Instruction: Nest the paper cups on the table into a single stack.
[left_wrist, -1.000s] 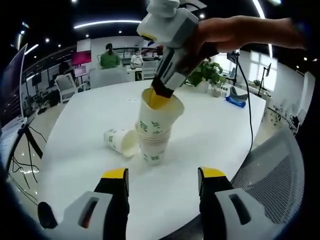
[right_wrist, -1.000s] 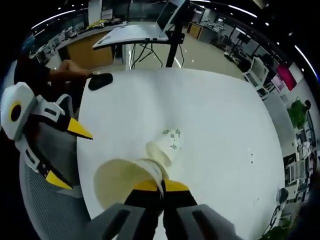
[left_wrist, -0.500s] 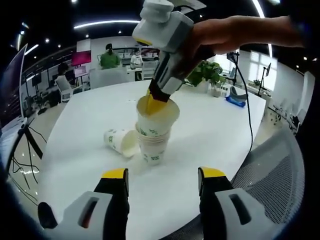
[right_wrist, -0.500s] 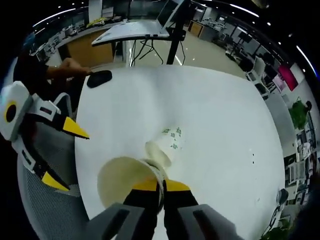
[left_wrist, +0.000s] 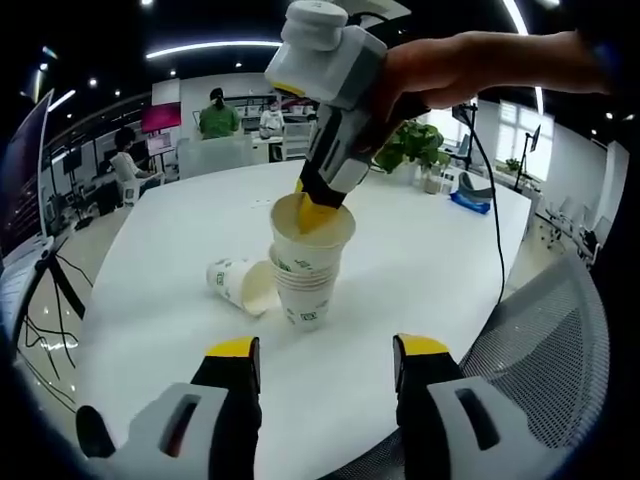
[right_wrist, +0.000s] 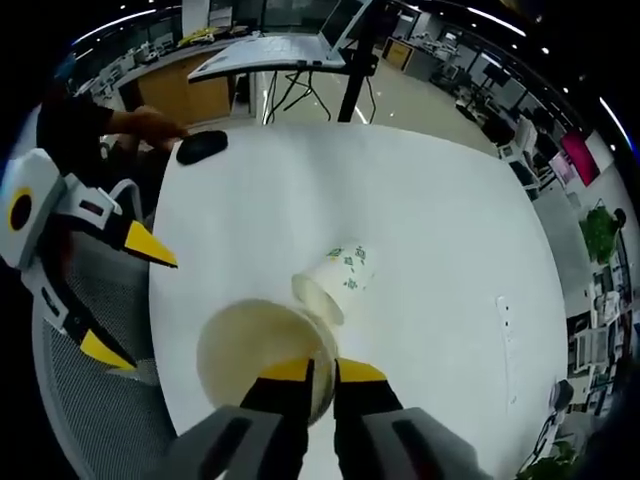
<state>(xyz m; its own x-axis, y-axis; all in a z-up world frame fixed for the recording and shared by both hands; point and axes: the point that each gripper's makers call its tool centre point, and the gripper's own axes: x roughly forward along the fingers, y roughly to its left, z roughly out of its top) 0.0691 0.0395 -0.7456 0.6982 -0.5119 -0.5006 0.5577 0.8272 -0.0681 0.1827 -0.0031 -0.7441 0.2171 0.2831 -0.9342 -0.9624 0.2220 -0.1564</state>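
Looking along your right gripper (right_wrist: 321, 369): jaws sit narrowly apart, straddling the rim of the top cup (right_wrist: 262, 353), one tip inside, one outside; can't tell if they're pinching it. That cup is seated in the upright cup stack (left_wrist: 306, 283) mid-table (left_wrist: 170, 260). One loose cup (left_wrist: 240, 284) lies on its side just beside the stack. Your left gripper (left_wrist: 322, 366) hovers near the table edge, jaws wide, holding nothing.
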